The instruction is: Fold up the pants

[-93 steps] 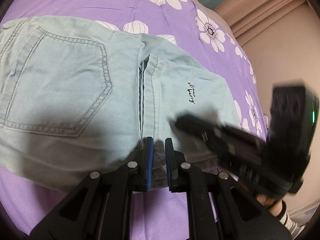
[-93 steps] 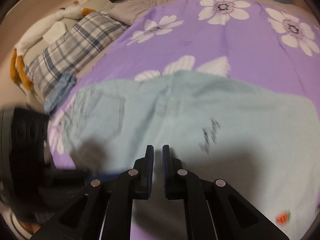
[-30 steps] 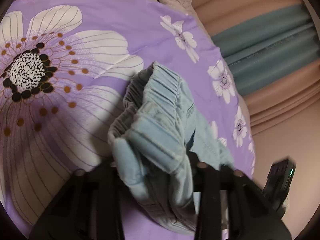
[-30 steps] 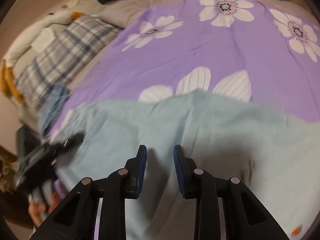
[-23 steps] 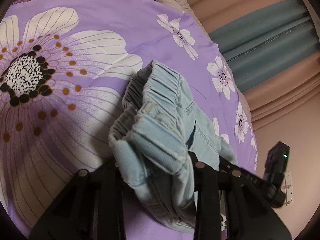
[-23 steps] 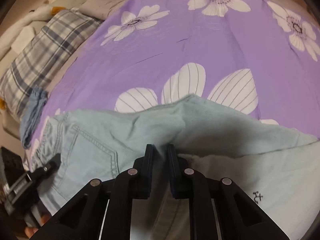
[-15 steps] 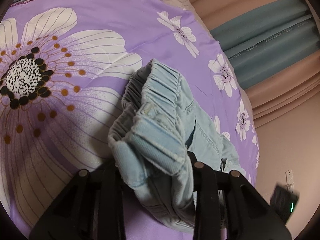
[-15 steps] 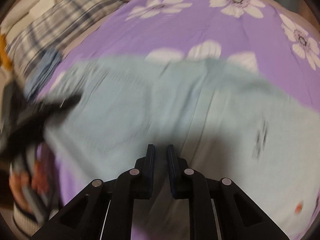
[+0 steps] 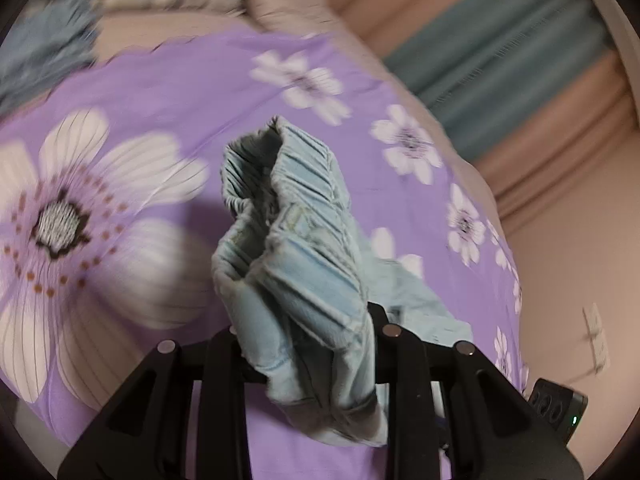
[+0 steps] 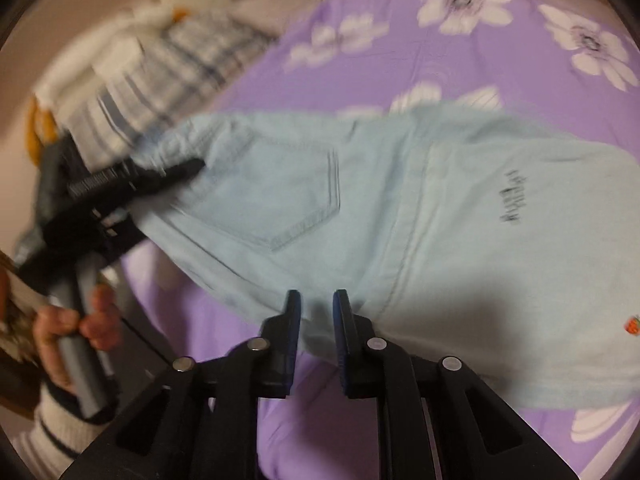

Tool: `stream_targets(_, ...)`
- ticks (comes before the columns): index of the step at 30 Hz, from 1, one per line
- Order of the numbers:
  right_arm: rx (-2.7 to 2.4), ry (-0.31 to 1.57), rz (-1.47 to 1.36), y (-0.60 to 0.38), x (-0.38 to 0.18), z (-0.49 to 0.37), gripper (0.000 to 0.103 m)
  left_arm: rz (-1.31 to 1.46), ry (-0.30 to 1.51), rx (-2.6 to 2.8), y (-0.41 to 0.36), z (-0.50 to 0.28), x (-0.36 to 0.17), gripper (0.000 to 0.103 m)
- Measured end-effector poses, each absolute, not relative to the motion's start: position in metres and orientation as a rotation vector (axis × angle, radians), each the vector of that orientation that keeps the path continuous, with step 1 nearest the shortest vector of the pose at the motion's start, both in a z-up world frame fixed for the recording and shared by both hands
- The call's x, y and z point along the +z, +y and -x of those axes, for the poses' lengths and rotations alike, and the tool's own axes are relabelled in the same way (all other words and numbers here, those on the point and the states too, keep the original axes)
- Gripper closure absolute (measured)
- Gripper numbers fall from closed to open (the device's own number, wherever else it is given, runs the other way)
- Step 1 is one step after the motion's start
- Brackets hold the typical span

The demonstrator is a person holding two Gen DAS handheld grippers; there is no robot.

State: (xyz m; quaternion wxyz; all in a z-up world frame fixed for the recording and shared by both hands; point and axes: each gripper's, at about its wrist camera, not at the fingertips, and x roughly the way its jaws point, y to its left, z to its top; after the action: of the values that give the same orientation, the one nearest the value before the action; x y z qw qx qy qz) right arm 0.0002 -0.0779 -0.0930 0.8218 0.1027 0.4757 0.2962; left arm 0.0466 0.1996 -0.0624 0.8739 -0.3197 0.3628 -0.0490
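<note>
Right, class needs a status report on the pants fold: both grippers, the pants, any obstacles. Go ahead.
Left gripper closing on gathered waistband. Right gripper at pants edge, grip unclear. Pants partly lifted off purple bedspread. Nothing in the way.

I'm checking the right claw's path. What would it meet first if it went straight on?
Probably the light blue pants, whose near edge lies just beyond the right claw; nothing else shows between them, though depth is unclear.

Pale blue denim pants [image 10: 400,216], folded flat, back pocket up, elastic waistband [image 9: 288,216] bunched, lifted
</note>
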Motion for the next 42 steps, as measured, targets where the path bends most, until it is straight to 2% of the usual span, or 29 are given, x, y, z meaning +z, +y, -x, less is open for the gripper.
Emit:
stream_targets(5, 0.525, 0.996, -0.355, -0.14, -0.098, -0.001, 0.086, 0.605, 0.718, -0.21, 0.159, -0.05, -0.033, 0.077)
stream_targets(8, 0.506, 1.007, -0.528, -0.174, -0.11, -0.009, 0.085, 0.56, 0.716, -0.272, 0.128, -0.053, -0.02, 0.077)
stream_targets(11, 0.515, 0.973, -0.73, -0.204, -0.12, -0.013, 0.068, 0.5, 0.732, -0.331, 0.093, -0.059, -0.014, 0.077)
stream_targets(14, 0.548, 0.914, -0.926, -0.224, -0.124, -0.015, 0.064, 0.431, 0.767, -0.36, 0.059, -0.065, -0.019, 0.076)
stream_targets(17, 0.588, 0.839, -1.138, -0.24, -0.13, -0.019, 0.045, 0.319, 0.801, -0.361, 0.02, -0.071, -0.029, 0.074)
stream_targets(19, 0.612, 0.794, -1.284, -0.246, -0.138, -0.022, 0.041, 0.271, 0.839, -0.38, 0.0, -0.075, -0.043, 0.066)
stream_targets(21, 0.615, 0.764, -1.396, -0.249, -0.144, -0.024, 0.033, 0.244, 0.92, -0.41, -0.018, -0.081, -0.064, 0.04)
stream_targets(22, 0.612, 0.76, -1.437, -0.255, -0.146, -0.023, 0.032, 0.241, 0.947, -0.422, -0.023, -0.082, -0.072, 0.038)
stream_targets(24, 0.583, 0.813, -1.434, -0.252, -0.15, -0.029, 0.032, 0.227, 1.0, -0.441, -0.033, -0.084, -0.087, 0.037)
stream_targets(28, 0.561, 0.863, -1.358, -0.241, -0.145, -0.032, 0.032, 0.211, 0.983, -0.467, -0.026, -0.078, -0.083, 0.036)
stream_targets(30, 0.562, 0.871, -1.332, -0.241, -0.143, -0.028, 0.032, 0.219, 0.98, -0.489, -0.016, -0.073, -0.079, 0.024)
stream_targets(31, 0.562, 0.871, -1.331, -0.242, -0.145, -0.03, 0.032, 0.221, 0.98, -0.492, -0.013, -0.068, -0.077, 0.022)
stream_targets(37, 0.541, 0.884, -1.356, -0.242, -0.148, -0.036, 0.031, 0.334, 0.986, -0.462, 0.038, -0.041, -0.082, 0.021)
stream_targets(41, 0.479, 0.955, -1.087, -0.228, -0.132, -0.042, 0.032, 0.436, 1.017, -0.351, 0.073, -0.036, -0.095, 0.021)
stream_targets(42, 0.46, 0.964, -0.978, -0.219, -0.126, -0.044, 0.035, 0.474, 1.032, -0.331, 0.081, -0.036, -0.1, 0.021)
